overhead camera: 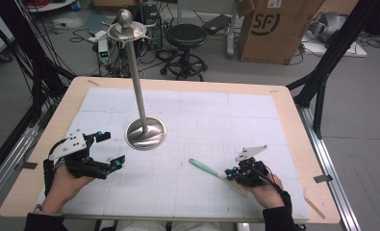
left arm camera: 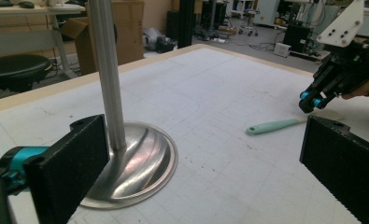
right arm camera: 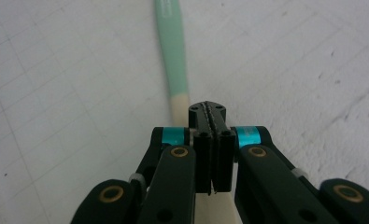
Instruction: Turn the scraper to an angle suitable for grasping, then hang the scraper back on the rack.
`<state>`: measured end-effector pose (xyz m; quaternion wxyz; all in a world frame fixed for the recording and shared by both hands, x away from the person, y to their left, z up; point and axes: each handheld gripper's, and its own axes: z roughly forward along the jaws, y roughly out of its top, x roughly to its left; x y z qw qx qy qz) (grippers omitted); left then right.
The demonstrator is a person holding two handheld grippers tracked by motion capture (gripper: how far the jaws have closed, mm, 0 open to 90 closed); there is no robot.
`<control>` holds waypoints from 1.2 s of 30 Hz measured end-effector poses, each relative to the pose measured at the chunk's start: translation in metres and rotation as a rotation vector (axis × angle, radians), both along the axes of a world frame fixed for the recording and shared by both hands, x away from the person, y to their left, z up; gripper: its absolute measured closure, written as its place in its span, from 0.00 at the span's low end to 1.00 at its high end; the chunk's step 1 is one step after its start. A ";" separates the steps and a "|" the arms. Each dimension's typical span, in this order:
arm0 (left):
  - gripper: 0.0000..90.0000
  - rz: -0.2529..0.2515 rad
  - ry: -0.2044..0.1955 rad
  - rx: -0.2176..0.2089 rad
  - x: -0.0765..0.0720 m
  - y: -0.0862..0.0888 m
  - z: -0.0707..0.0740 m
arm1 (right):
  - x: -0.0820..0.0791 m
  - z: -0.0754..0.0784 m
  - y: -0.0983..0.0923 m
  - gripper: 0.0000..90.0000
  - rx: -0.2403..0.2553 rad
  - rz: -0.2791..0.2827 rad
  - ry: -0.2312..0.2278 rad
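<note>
A mint-green utensil with a cream end lies flat on the white gridded mat. My right gripper is shut, and its tips sit right over the cream part; I cannot tell whether they touch it. The mint handle points away from the jaws. A steel stand with a round base, a thin pole and a small dish with a ball on top rises at the mat's middle left. My left gripper is open, just left of the base, with nothing between its pads.
The white mat covers most of the wooden table. Behind the table are a black stool, a cardboard box, cables and black frame legs. A metal rail runs along each side of the table.
</note>
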<state>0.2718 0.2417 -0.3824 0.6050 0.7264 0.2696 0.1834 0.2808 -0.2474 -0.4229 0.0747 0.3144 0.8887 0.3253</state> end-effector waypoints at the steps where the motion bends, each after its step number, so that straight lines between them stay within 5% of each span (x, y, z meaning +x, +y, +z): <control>1: 0.02 -0.001 -0.001 0.001 0.000 0.000 0.000 | 0.000 0.003 0.002 0.97 -0.010 0.013 -0.017; 5: 0.02 0.003 -0.001 0.000 -0.002 0.001 0.001 | -0.001 0.016 0.008 0.74 -0.019 0.032 -0.043; 10: 0.02 0.009 -0.002 0.001 -0.003 0.003 0.001 | 0.001 0.029 0.012 0.41 0.031 -0.022 -0.036; 15: 0.02 0.016 -0.001 0.001 -0.004 0.006 0.000 | 0.000 0.038 0.015 0.21 0.051 0.039 -0.042; 23: 0.02 0.023 0.006 -0.011 -0.001 0.008 0.000 | -0.001 0.045 0.013 0.17 0.052 0.116 -0.045; 32: 0.02 0.021 0.001 -0.012 -0.003 0.008 0.001 | 0.002 0.048 0.021 0.20 -0.004 0.150 -0.034; 36: 0.02 0.013 0.005 -0.007 -0.001 0.007 0.000 | 0.005 0.041 0.024 0.20 -0.055 0.162 0.010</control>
